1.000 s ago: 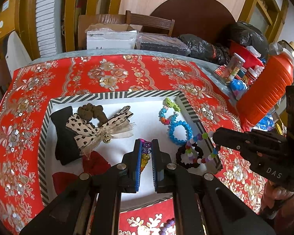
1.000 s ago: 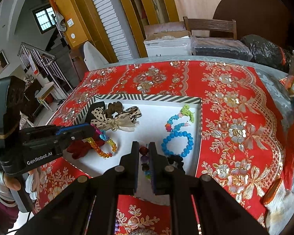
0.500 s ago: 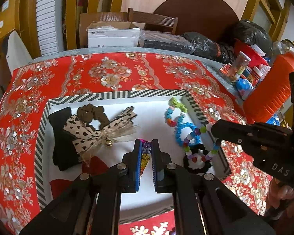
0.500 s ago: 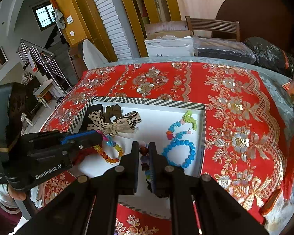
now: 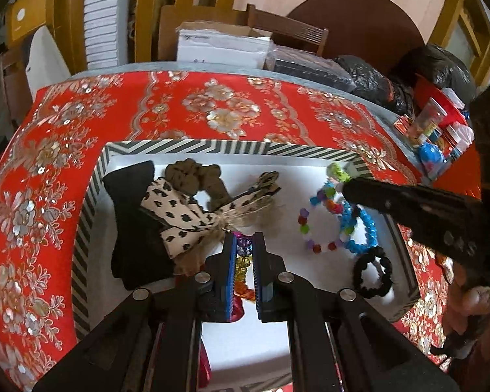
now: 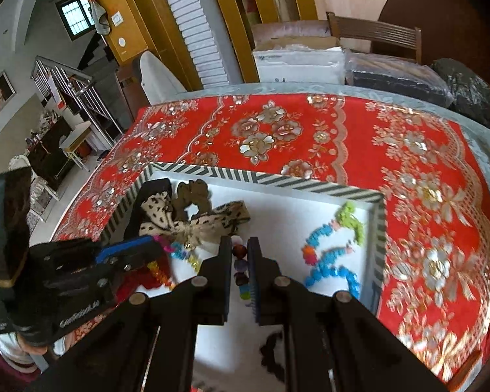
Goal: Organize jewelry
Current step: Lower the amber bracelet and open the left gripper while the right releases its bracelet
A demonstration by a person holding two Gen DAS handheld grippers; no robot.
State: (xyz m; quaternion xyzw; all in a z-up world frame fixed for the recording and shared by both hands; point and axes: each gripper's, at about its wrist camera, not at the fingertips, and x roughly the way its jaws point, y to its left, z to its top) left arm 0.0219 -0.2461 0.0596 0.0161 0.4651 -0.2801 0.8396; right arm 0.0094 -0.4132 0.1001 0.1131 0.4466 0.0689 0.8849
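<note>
Both tongs over the tray (image 5: 91,196): our left tongs (image 5: 245,240) pinch an amber bead bracelet (image 5: 243,261), right tongs (image 6: 240,248) pinch a multicolour bracelet (image 5: 320,225) dangling toward 12 o'clock, beside the blue bracelets (image 6: 330,261).

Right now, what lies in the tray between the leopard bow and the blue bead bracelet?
In the left wrist view, bare white tray floor separates the leopard bow from the blue bead bracelet.

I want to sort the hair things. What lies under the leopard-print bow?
Under the leopard-print bow lie a black fabric piece and a brown scrunchie. The bow hides their middle parts.
</note>
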